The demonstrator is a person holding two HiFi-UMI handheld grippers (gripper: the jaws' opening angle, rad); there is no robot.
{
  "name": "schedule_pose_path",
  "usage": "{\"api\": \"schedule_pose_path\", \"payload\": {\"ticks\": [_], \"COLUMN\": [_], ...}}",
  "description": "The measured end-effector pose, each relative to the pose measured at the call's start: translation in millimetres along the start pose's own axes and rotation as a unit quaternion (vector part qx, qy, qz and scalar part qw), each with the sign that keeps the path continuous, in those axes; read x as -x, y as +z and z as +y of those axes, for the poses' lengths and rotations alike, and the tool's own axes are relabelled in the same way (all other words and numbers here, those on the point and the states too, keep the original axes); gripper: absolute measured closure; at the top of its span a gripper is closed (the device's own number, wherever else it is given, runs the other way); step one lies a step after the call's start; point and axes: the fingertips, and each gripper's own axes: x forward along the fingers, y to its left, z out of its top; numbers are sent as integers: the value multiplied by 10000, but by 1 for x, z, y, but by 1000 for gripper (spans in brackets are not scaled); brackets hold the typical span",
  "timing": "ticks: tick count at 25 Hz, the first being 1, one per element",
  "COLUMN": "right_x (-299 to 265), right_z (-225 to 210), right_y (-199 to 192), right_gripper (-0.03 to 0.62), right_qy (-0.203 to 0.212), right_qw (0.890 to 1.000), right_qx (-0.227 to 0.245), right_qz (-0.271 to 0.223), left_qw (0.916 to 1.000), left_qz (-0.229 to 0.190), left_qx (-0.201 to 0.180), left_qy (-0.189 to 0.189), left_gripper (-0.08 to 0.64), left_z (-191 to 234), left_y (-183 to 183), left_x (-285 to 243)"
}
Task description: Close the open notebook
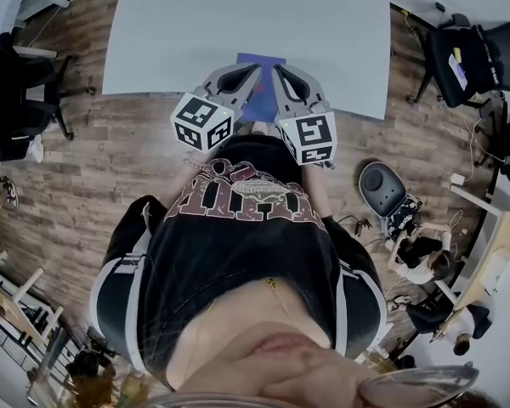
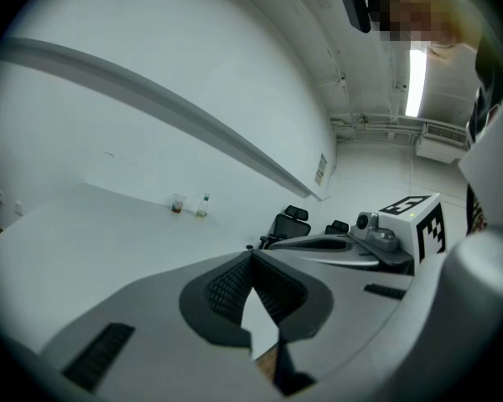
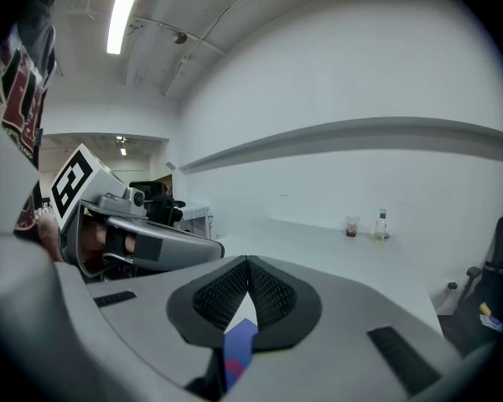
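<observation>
A blue notebook (image 1: 261, 92) lies on the white table (image 1: 238, 24) near its front edge, showing a flat blue cover. My left gripper (image 1: 253, 68) and right gripper (image 1: 276, 70) hang side by side just above it, their tips almost meeting over its far part. In the left gripper view the left gripper (image 2: 251, 258) is shut with nothing between the pads. The right gripper (image 3: 248, 262) is shut and empty too; below its jaws a strip of the notebook (image 3: 239, 350) shows blue with a red patch. Each gripper appears in the other's view.
A cup (image 3: 352, 226) and a small bottle (image 3: 382, 224) stand at the table's far side. Black office chairs stand at the right (image 1: 476, 53) and at the left (image 1: 17, 83). A grey round device (image 1: 381, 189) sits on the wooden floor, with seated people (image 1: 425, 262) beyond it.
</observation>
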Motion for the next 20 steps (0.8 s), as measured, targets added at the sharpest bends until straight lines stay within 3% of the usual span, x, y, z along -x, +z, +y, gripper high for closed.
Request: {"api": "schedule_pose_path", "payload": {"ticks": [20], "right_x": [-1], "right_z": [-2], "right_y": [0], "right_gripper": [574], "right_qy": [-21], "right_qw": [10000], "right_qx": [-89], "right_qz": [29], "left_qw": [9998], "left_qz": [46], "left_qx": [-215], "left_qy": [16], "left_gripper": [512], "left_z": [-5], "left_y": [3], "left_x": [0]}}
